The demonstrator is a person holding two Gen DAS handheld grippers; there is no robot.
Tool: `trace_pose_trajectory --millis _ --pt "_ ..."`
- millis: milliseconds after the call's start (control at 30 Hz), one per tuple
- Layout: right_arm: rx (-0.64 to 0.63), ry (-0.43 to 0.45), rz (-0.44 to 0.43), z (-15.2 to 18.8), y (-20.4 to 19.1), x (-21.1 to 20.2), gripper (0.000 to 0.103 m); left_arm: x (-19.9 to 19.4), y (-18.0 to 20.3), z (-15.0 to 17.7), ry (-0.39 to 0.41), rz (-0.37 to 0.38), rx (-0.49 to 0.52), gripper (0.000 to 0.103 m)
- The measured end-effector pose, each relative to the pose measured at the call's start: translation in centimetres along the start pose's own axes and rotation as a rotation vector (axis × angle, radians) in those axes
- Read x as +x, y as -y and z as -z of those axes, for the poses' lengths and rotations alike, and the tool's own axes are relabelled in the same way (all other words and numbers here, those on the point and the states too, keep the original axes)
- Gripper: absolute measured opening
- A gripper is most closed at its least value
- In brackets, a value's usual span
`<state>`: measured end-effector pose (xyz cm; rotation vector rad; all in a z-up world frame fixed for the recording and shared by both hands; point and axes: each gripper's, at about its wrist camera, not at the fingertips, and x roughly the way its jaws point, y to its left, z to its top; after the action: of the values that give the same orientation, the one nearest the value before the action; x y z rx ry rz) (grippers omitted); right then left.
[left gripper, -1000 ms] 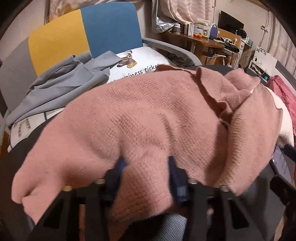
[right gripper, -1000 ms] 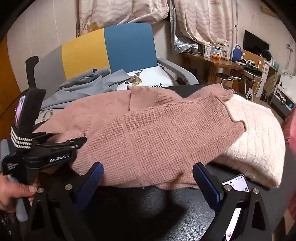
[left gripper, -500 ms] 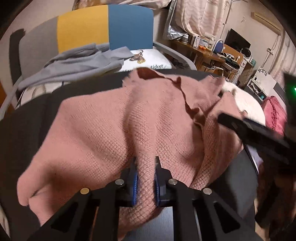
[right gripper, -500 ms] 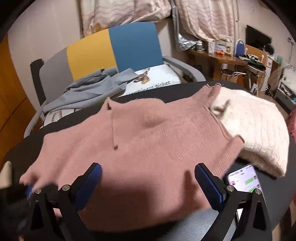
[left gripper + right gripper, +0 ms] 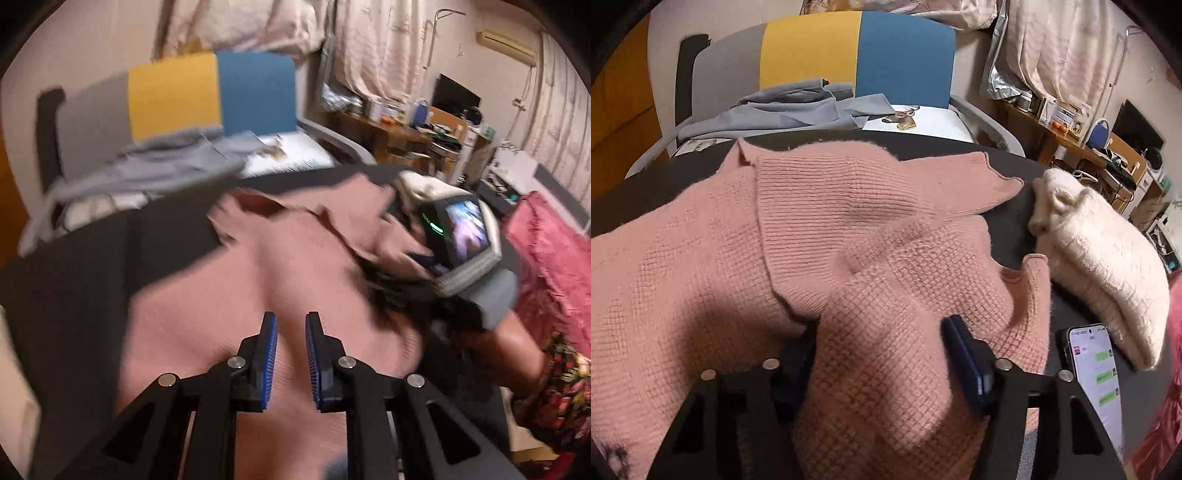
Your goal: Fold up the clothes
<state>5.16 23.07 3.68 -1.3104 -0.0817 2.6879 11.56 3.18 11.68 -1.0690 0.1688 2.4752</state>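
A: Since a second ago the pink sweater [image 5: 746,258] has been spread flatter over the dark table [image 5: 1008,218], and the left gripper [image 5: 291,354], which had a bunch of the knit pinched between its blue pads, has let it go.

B: So how do its jaws stand?

A: They have just been opening a little. They sit a narrow gap apart at the lower centre of the left wrist view, nothing between them, with the sweater [image 5: 229,295] lying below.

B: And the right gripper [image 5: 882,332]?

A: Its jaws have just been closing. In the right wrist view a thick fold of the sweater is bunched between them at the lower centre, and both pads press into the knit. In the left wrist view the right gripper [image 5: 417,275] shows at the right, blurred.

B: What lies around it?

A: A folded cream sweater [image 5: 1100,258] lies at the right, a phone [image 5: 1095,362] just below it, and grey clothing [image 5: 783,110] is on the chair [image 5: 901,55] at the top.
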Motion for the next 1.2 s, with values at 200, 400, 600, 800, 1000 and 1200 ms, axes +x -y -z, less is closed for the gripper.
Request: trace_pose_trajectory --millis 200,400,600,800,1000,1200 --pt "0.007 0.063 -0.091 -0.9 1.0 -3.8 0.098 1.1 -7.4 1.7 -0.120 -0.080 -0.120 0.021" --pt "-0.292 0.248 -0.352 1.0 -3.2 -12.1 0.103 1.6 -10.0 6.5 -0.174 -0.169 -0.108 0.022" --pt "-0.658 0.280 -0.367 6.3 -9.8 -13.3 0.101 4.6 -10.2 7.6 -0.201 -0.148 -0.166 0.023" --pt "-0.785 0.279 -0.281 8.1 -13.8 -10.7 0.084 5.2 -9.3 7.5 -0.187 -0.161 -0.132 0.023" --pt "-0.671 0.163 -0.299 6.7 -14.7 -6.3 0.043 4.2 -10.0 7.1 -0.187 -0.123 -0.163 0.023" --pt "-0.428 0.110 -0.428 4.3 -11.4 -5.3 0.028 2.1 -11.4 6.2 -0.105 -0.170 -0.144 0.023"
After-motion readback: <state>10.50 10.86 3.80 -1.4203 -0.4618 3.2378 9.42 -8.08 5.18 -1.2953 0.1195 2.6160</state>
